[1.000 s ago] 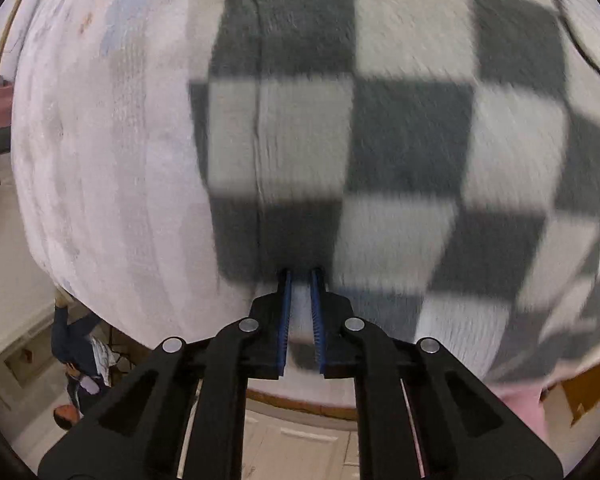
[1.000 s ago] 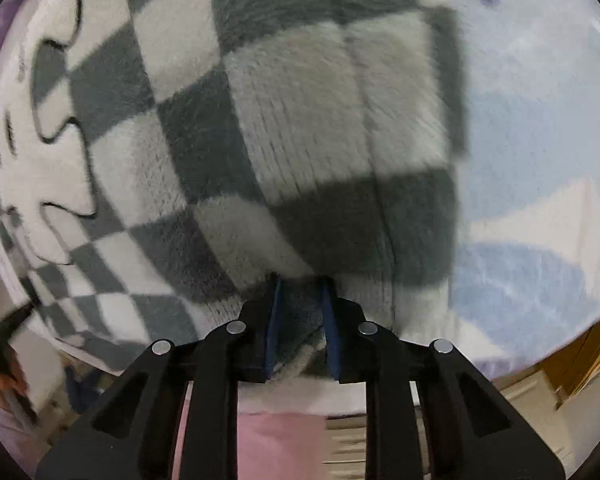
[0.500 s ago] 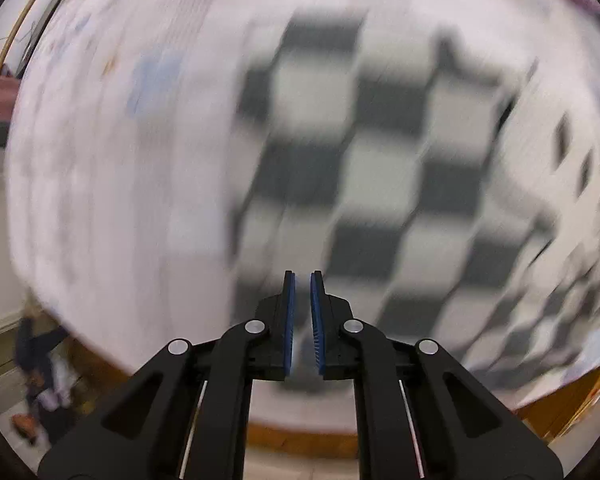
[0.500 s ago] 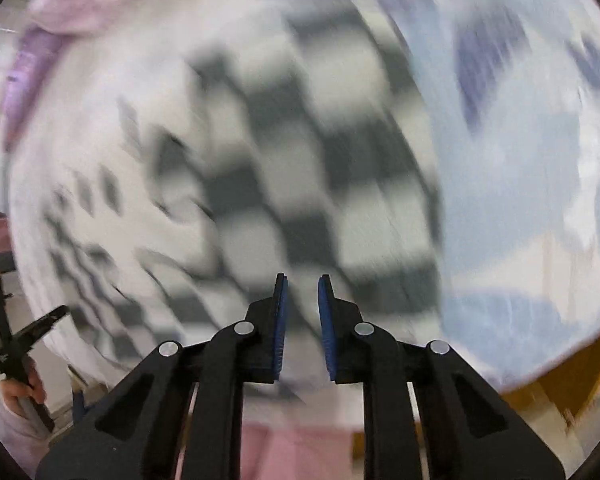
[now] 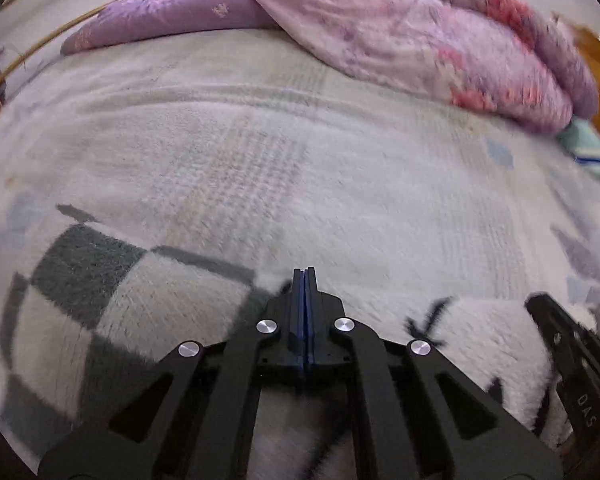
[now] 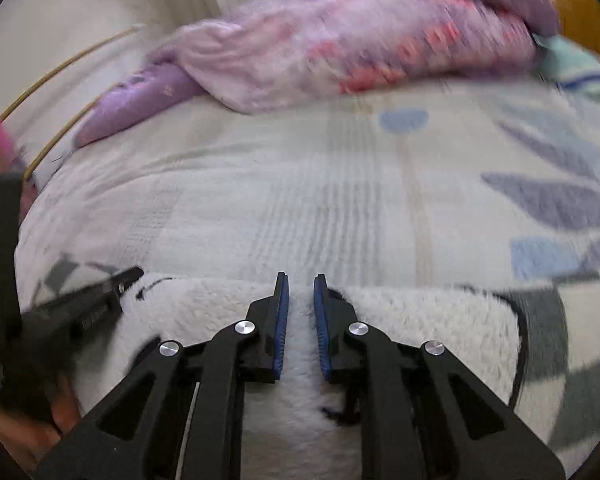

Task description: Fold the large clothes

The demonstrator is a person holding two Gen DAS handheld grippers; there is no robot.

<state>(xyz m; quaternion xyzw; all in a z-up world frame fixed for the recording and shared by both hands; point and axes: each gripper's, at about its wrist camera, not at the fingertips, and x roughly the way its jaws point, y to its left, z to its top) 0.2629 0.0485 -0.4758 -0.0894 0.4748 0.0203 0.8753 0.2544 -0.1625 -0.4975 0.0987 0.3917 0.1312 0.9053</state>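
Counting: two grippers, left gripper point(image 5: 304, 276) and right gripper point(image 6: 301, 280); one checkered fleece garment point(image 5: 112, 300); one bedsheet point(image 5: 300, 160); one pink quilt point(image 5: 400, 28); one teal cloth point(image 5: 588, 148).

Left gripper point(image 5: 304, 276) closed, blue pads pressed together, nothing visibly pinched, low over a fleece garment point(image 5: 112, 304) checked grey and white. Beyond, a pale bedspread point(image 5: 300, 168) and a heaped purple-pink quilt point(image 5: 400, 28). Right gripper point(image 5: 568, 356) at the far right edge.

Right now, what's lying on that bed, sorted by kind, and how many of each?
Checkered fleece garment: 1
Pink and purple quilt: 1
Mint striped cloth: 1
Handheld grippers: 2, left gripper, right gripper
Patterned bedspread: 1
Total: 6
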